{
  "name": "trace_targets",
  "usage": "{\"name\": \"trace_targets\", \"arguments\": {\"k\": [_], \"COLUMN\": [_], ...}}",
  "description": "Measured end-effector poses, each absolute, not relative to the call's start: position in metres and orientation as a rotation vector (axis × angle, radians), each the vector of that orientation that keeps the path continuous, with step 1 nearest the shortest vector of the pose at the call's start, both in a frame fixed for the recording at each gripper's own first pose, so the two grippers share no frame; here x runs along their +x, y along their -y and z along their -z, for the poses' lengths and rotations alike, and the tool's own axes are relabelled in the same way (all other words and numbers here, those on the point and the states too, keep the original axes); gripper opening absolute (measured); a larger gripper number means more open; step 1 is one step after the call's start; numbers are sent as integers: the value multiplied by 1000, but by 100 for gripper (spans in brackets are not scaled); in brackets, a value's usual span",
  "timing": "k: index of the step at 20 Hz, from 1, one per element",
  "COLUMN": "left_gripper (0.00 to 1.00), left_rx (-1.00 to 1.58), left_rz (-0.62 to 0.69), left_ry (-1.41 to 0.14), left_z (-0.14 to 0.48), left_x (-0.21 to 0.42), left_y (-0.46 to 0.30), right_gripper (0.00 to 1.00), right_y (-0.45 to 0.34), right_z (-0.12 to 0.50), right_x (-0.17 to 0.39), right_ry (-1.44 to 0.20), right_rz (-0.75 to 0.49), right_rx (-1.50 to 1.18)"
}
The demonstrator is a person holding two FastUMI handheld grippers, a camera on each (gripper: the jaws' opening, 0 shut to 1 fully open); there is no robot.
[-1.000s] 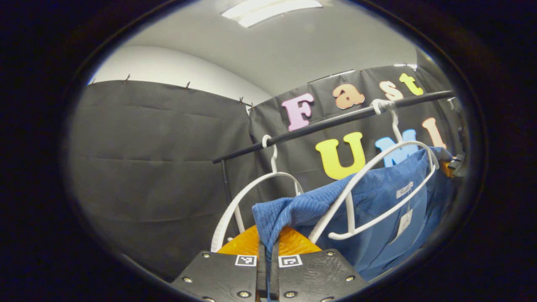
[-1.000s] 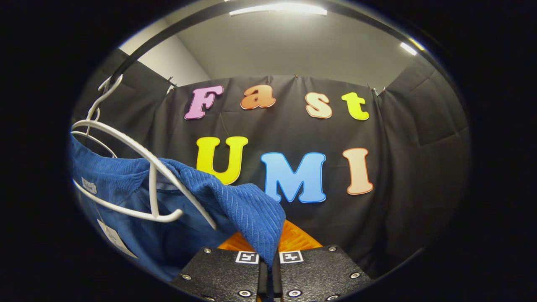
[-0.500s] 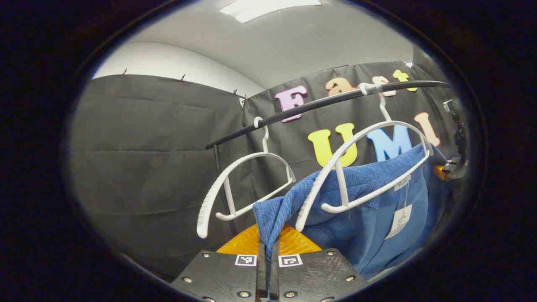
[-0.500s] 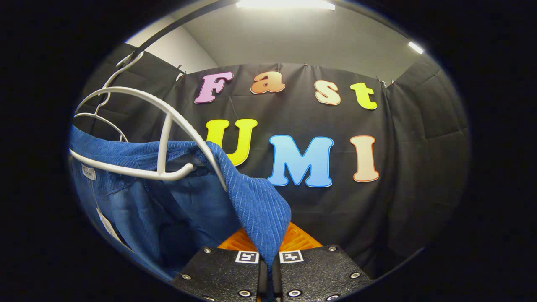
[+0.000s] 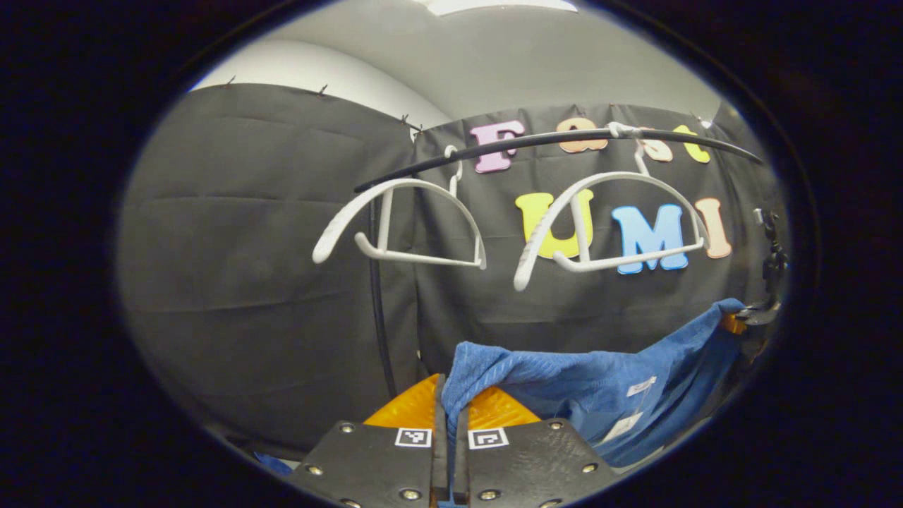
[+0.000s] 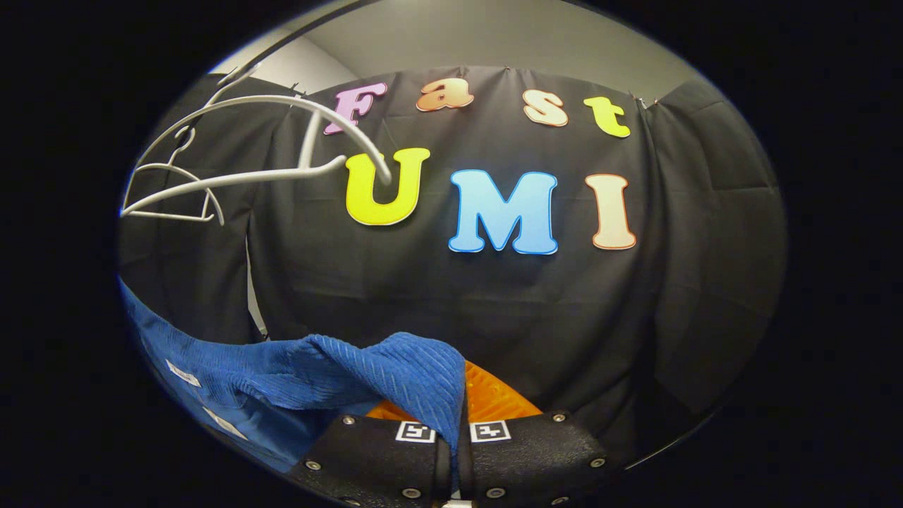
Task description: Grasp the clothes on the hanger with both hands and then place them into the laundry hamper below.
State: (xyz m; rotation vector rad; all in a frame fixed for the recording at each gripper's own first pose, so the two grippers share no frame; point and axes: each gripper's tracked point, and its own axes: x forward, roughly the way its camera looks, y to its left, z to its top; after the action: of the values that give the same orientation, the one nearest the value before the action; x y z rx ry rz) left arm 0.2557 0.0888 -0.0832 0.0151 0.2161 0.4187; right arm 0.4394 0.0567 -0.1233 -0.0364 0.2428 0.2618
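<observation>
A blue ribbed garment (image 5: 592,395) hangs stretched between my two grippers, below the rail and off its hanger. My left gripper (image 5: 447,416) is shut on one shoulder of it. In the right gripper view the same blue garment (image 6: 338,377) drapes to the left, and my right gripper (image 6: 457,416) is shut on its other shoulder. The white hanger (image 5: 607,215) it came from hangs bare on the black rail (image 5: 564,141). The far end of the cloth reaches the right gripper (image 5: 758,314) at the right edge of the left gripper view.
A second bare white hanger (image 5: 398,222) hangs further left on the rail, and both hangers (image 6: 247,148) show at the upper left of the right gripper view. A black upright post (image 5: 377,296) carries the rail. White tags (image 5: 638,388) dangle inside the garment.
Both grippers have come down with the garment. It has slipped off the white hanger, which now hangs bare above. The hangers and rail sit higher in both views.
</observation>
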Motion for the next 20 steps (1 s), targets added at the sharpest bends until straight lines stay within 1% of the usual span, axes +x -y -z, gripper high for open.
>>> {"name": "trace_targets", "arguments": {"k": [2, 4, 6, 7, 8, 9, 10, 13, 15, 20], "left_gripper": [2, 4, 2, 5, 3, 5, 2, 4, 2, 5], "left_rx": [13, 11, -2, -11, -17, -16, -13, -37, -52, -69], "left_rz": [-400, -383, -351, -330, -311, -291, -277, -224, -187, -79], "left_ry": [-226, -224, -214, -206, -199, -190, -177, -141, -120, -76], "left_z": [87, 87, 81, 76, 71, 65, 57, 34, 23, -1], "left_x": [236, 238, 231, 225, 214, 203, 192, 158, 152, 125], "left_y": [-76, -67, -55, -51, -50, -47, -45, -35, -27, 1], "right_gripper": [5, 5, 5, 5, 5, 5, 5, 5, 5, 5], "right_y": [-56, -51, -45, -45, -45, -44, -44, -47, -51, -83], "right_z": [128, 124, 113, 106, 97, 88, 78, 50, 33, 8], "right_x": [420, 398, 373, 360, 347, 335, 321, 283, 255, 186], "right_ry": [-247, -238, -226, -216, -204, -191, -174, -133, -114, -82], "right_rz": [-280, -286, -285, -289, -294, -295, -295, -298, -305, -367], "right_rx": [-50, -63, -57, -52, -58, -67, -69, -47, -29, -4]}}
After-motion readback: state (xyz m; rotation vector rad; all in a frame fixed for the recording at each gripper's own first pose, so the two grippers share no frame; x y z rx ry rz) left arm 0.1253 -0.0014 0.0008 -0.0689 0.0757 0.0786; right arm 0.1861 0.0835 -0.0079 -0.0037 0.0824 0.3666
